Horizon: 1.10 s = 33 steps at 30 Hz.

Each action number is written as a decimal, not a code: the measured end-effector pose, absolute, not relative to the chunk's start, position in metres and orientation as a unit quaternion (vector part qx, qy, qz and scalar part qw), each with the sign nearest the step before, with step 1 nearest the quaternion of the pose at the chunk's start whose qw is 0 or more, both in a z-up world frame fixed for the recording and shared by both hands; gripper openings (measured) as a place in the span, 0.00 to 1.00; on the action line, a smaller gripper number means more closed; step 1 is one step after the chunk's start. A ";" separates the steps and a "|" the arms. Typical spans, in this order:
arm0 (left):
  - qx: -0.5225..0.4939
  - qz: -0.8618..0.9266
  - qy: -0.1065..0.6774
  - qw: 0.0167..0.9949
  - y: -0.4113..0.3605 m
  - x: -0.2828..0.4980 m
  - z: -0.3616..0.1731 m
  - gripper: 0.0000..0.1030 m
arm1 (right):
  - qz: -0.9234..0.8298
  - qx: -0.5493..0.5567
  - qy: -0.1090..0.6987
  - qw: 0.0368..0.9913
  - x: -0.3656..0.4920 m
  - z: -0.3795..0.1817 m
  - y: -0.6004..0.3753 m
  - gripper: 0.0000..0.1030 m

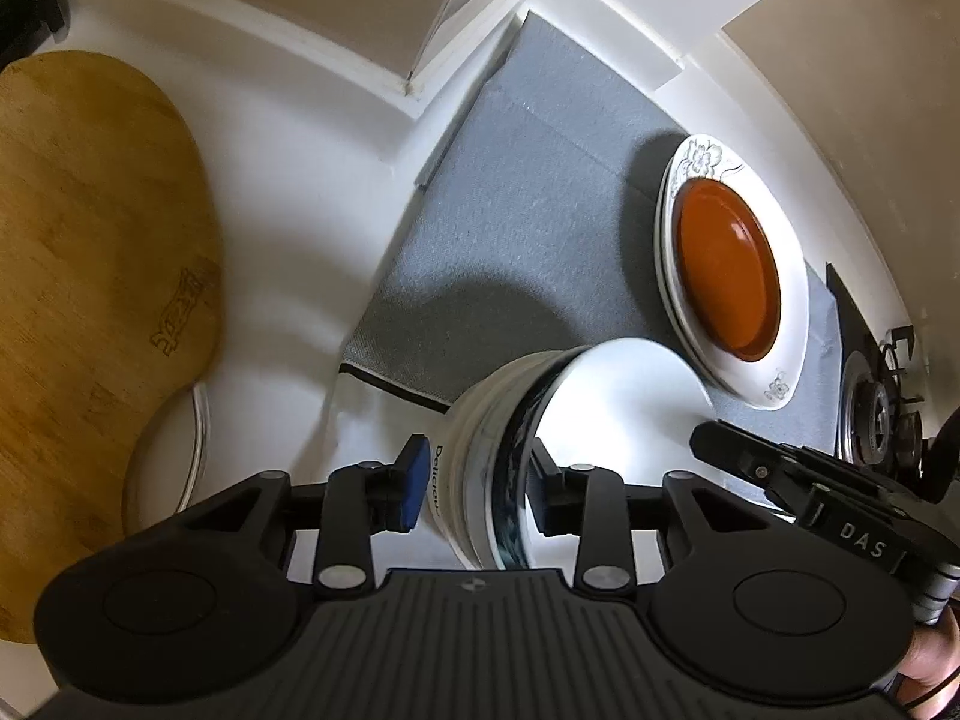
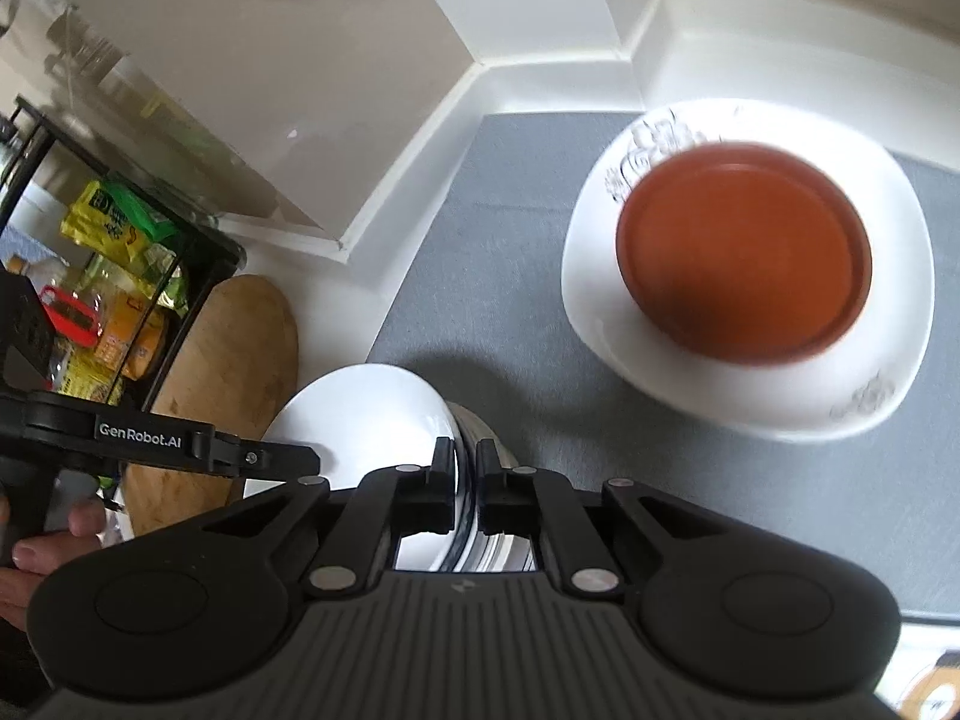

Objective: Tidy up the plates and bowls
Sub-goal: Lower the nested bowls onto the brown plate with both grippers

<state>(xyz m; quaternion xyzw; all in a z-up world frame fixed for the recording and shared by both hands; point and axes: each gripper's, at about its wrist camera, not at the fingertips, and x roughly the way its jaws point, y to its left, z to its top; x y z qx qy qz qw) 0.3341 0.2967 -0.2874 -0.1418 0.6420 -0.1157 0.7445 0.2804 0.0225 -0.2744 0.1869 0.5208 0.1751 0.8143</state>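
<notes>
Left wrist view: the left gripper (image 1: 474, 486) straddles the stacked bowls (image 1: 480, 468) at the grey mat's (image 1: 510, 228) near corner, jaws apart, its blue pad (image 1: 414, 483) just clear. The right gripper (image 2: 465, 480) pinches the top bowl's (image 2: 366, 414) rim, nearly closed.

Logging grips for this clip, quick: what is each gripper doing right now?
Left gripper: open, its fingers either side of the stacked bowls, pads not pressing.
Right gripper: closed on the rim of the top white bowl.
</notes>
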 end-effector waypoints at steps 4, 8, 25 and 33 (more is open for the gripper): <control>-0.120 -0.117 0.658 0.734 0.291 0.336 -0.297 0.44 | 0.164 0.198 0.535 0.805 0.278 -0.281 0.021 0.25; -0.122 -0.128 0.676 0.715 0.286 0.339 -0.311 0.44 | 0.170 0.237 0.554 0.780 0.277 -0.298 0.012 0.35; -0.126 -0.168 0.687 0.696 0.276 0.340 -0.321 0.46 | 0.164 0.357 0.582 0.712 0.280 -0.348 0.005 0.41; -0.118 -0.168 0.690 0.694 0.275 0.341 -0.320 0.41 | 0.167 0.340 0.586 0.716 0.287 -0.338 0.008 0.36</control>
